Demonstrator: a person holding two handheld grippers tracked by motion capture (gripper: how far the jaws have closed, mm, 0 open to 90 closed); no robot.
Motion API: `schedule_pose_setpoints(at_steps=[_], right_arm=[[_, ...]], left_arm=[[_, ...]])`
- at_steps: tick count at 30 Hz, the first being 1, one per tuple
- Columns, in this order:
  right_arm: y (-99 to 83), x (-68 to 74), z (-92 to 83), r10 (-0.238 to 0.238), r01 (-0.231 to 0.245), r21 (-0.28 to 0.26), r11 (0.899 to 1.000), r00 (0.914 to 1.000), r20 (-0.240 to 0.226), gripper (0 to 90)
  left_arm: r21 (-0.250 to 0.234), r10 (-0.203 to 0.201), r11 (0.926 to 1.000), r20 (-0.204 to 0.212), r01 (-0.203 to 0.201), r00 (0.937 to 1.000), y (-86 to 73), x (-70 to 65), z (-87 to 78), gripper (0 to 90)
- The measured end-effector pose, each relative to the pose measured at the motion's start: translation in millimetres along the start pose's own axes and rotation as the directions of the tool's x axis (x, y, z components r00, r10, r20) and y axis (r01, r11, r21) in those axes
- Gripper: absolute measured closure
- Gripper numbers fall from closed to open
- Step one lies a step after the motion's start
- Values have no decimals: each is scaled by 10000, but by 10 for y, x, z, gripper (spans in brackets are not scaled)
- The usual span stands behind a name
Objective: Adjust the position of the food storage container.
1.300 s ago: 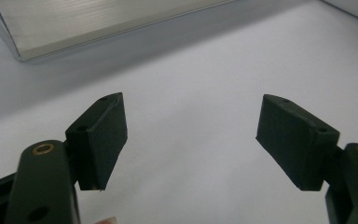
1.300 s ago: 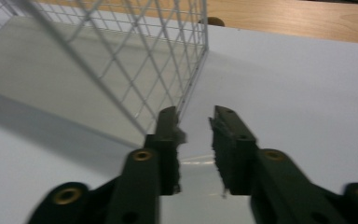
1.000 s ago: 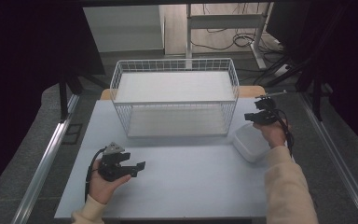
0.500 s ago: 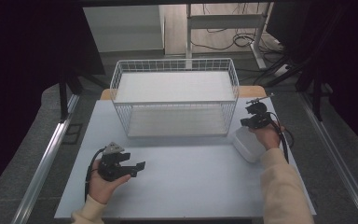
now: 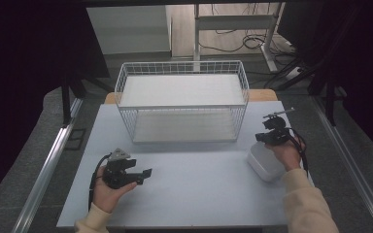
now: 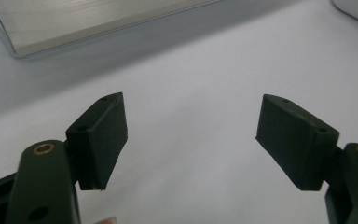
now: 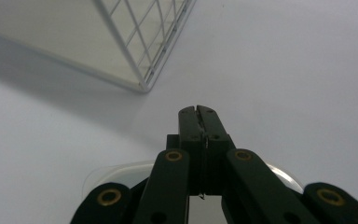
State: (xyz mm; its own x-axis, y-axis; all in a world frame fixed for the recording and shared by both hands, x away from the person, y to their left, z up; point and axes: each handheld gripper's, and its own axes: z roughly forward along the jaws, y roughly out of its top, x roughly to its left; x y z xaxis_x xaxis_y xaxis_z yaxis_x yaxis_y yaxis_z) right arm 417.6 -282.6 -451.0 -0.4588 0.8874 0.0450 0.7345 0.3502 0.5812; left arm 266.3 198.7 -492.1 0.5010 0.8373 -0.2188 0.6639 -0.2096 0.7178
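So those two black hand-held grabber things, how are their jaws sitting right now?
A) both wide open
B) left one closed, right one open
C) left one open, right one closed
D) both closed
C: in the left gripper view the left gripper has its jaws spread wide with bare table between them, while in the right gripper view the right gripper has its jaws pressed together with nothing between them.

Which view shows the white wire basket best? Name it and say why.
The high view: the whole wire basket stands at the table's far side, every wall visible. The right gripper view catches just one lower corner beyond its shut jaws. The left gripper view shows a pale edge, too vague to identify.
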Motion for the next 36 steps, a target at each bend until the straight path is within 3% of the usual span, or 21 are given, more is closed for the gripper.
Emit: schedule_pose_setpoints(at_steps=[4, 8, 13, 16, 20, 25, 30, 36], right_arm=[[-74, -18, -56, 77, -91, -275, 9996, 9987, -503, 892], [-110, -81, -210, 163, -205, -846, 9962, 9986, -495, 892], [-229, -281, -499, 325, -306, -1365, 9902, 9994, 113, 892], [-299, -361, -567, 476, -431, -1458, 9884, 9985, 277, 892], [-473, -526, -623, 941, -860, -1444, 9858, 9943, 505, 892], [-661, -669, -593, 1176, -1084, -1220, 9866, 9905, 712, 892], [-775, -681, -529, 974, -917, -590, 9940, 9898, 1036, 892], [-855, -639, -498, 779, -764, -219, 9968, 9939, 782, 892]], left_arm=[[12, 5, 10000, -6, -5, 10000, -1, -11, 0, 240], [26, 17, 10000, -1, -17, 10000, -1, -3, 3, 240], [-31, -46, 10000, 3, 46, 10000, -1, 0, -6, 239], [-57, -47, 10000, 6, 47, 10000, 0, -4, -10, 240], [-12, 32, 10000, -29, -32, 10000, 0, -9, -8, 240], [-6, 24, 10000, -57, -24, 10000, 0, -11, -4, 240], [26, 3, 10000, -63, -2, 10000, -4, -21, 3, 239], [90, 104, 9999, -58, -104, 9999, -5, -37, 18, 239]])
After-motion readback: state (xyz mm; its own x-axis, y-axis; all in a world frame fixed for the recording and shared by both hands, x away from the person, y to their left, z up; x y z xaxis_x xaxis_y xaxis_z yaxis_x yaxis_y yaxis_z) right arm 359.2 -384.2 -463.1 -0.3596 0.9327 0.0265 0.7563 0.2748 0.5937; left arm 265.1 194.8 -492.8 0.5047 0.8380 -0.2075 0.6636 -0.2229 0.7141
